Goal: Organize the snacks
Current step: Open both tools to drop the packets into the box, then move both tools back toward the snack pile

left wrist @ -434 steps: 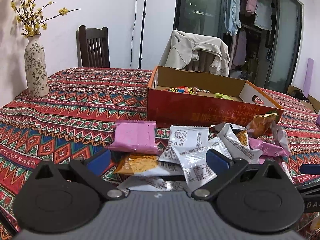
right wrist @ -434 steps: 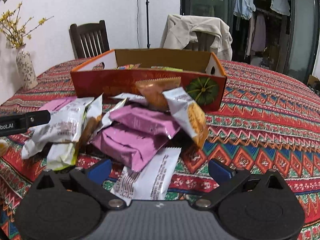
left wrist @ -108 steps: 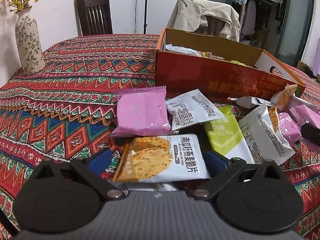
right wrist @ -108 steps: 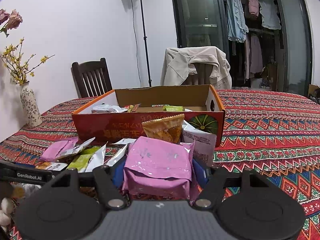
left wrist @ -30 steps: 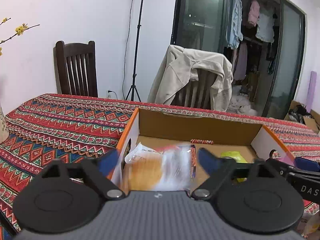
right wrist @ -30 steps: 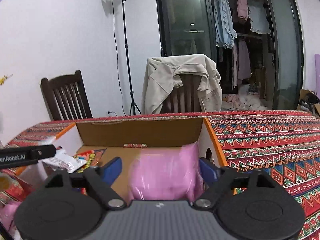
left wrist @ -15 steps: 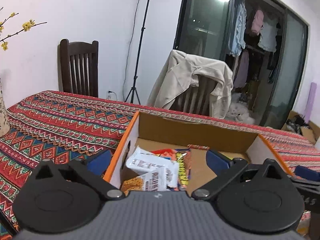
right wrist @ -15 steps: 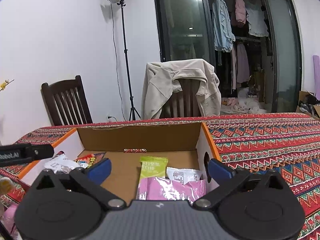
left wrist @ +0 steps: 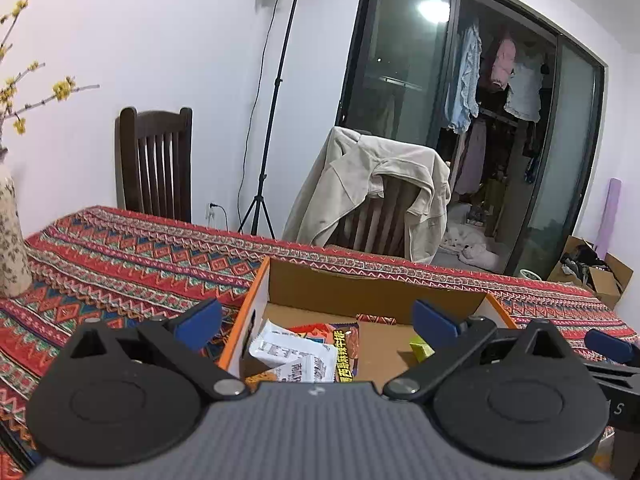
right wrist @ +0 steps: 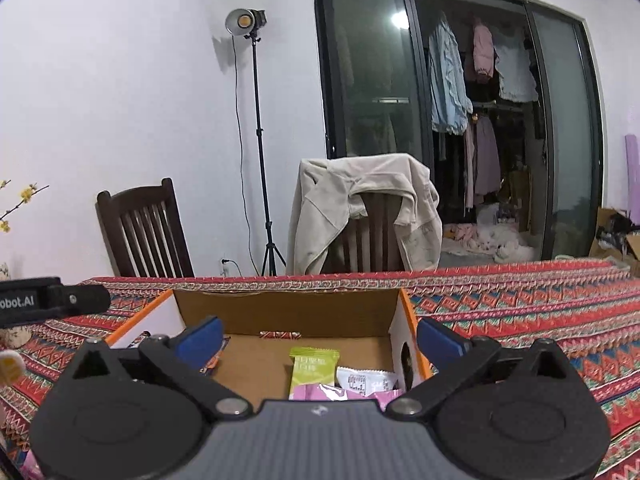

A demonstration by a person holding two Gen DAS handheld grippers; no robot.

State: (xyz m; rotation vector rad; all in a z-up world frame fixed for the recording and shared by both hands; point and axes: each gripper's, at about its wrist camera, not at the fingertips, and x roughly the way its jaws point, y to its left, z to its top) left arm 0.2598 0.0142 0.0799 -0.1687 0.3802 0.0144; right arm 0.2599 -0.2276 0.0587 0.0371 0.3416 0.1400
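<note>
Both grippers hang above the cardboard box, and nothing sits between either pair of blue pads. The left gripper is spread wide and empty; the right gripper is spread just as wide, also empty.

Below the left one, at the box's near left end, lies a white packet with small print too fine to read, touching a dark red wrapper with yellow Chinese characters down its edge. Under the right one, at the box's right end, a green packet lies beside a white sachet, with a pink packet nearest the camera, partly hidden by the gripper body. A small red strip lies against the far wall of the box.

At the left edge of the right wrist view, the other gripper's side bar reads "obot.AI".

The box sits on a red patterned tablecloth. A vase with yellow blossoms stands far left. Beyond the table, a dark wooden chair, a light stand, a chair draped with a beige jacket, then glass doors with hanging clothes.
</note>
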